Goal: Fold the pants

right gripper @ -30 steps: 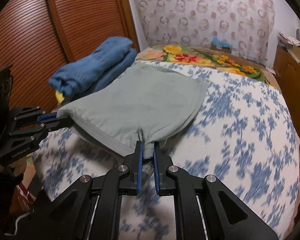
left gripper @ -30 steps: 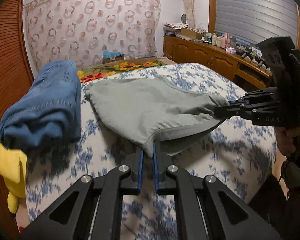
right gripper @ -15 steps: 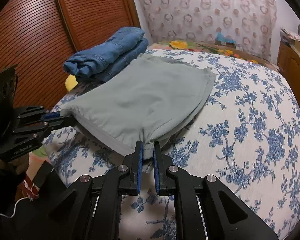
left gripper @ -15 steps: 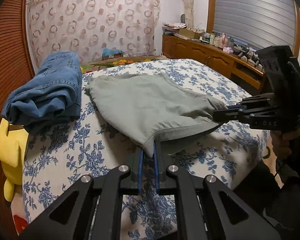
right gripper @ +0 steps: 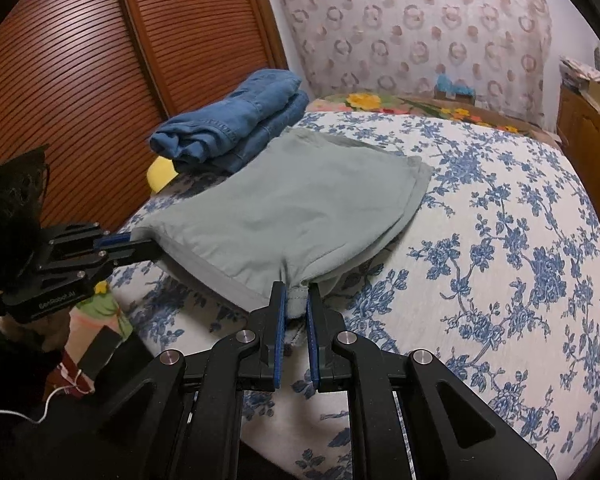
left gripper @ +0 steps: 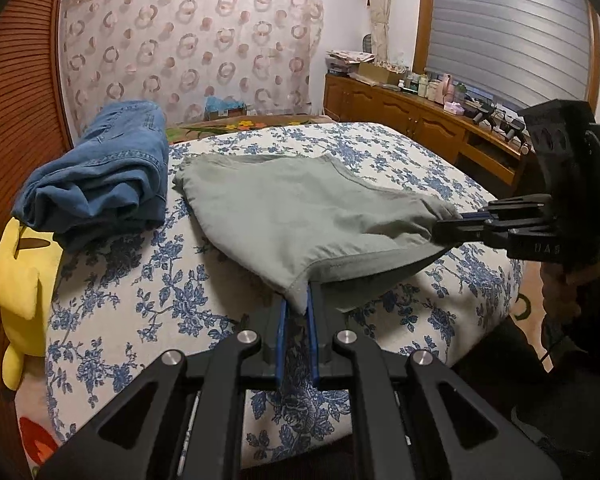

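Grey-green pants (left gripper: 292,208) lie folded on the blue-flowered bed (left gripper: 140,288), also in the right wrist view (right gripper: 296,208). My left gripper (left gripper: 298,308) is shut on the near left corner of the pants' edge. My right gripper (right gripper: 298,308) is shut on the other near corner. Each gripper shows in the other's view: the right gripper at the right of the left wrist view (left gripper: 452,230), the left gripper at the left of the right wrist view (right gripper: 140,244). The near edge hangs lifted between them, close to the bed's front edge.
Folded blue jeans (left gripper: 104,172) lie at the bed's left side, beside the pants. A yellow plush toy (left gripper: 20,280) hangs off the left edge. A louvred wooden wardrobe (right gripper: 100,80) stands left. A wooden counter with bottles (left gripper: 440,116) runs along the right wall.
Both grippers have pulled back toward the bed's front edge with the pants' near edge still held, dragging the pants nearer. The far part now lies flatter on the bed.
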{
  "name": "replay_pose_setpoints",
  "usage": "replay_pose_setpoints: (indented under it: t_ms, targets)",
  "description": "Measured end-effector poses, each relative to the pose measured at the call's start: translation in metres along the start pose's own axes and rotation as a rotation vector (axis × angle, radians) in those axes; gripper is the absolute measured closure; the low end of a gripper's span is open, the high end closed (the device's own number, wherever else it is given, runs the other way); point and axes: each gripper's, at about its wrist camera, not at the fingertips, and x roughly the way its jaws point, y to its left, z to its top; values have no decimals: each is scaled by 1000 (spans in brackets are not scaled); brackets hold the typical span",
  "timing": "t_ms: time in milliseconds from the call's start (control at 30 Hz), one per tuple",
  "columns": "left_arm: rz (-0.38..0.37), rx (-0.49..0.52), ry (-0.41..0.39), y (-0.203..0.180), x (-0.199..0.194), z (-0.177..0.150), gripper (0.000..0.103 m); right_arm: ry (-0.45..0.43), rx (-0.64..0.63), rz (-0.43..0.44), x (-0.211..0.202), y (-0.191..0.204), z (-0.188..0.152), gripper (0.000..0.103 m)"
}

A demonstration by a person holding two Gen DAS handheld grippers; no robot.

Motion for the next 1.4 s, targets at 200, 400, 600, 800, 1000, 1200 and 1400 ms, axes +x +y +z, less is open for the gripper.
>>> replay_pose_setpoints:
  t_ms: [200,400,600,800,1000,1200,1400]
  targets:
    - [4,7,-30,-2,-10,7,97,-20,-6,-3,-7,4,3,96]
    - [-2,18,-61,-7,-21,14,97,-54,-11,-4,-21,5,9,96]
    - [3,33,-77,-10,-27,19,97,-74,-21,-5,-31,7,13,96]
    - [1,25,-57,-9,-18,17,96,-63,-16,-10,-25,3,13,96]
    - [4,17,-36,-3,1,20,96,-33,-21,-22,-8,-4,15,96]
    - [13,15,-36,6,18,32,96,-33,-21,-27,6,-17,28,96]
    - [18,10,-52,14,28,50,96,-44,-15,-26,14,-30,46,96]
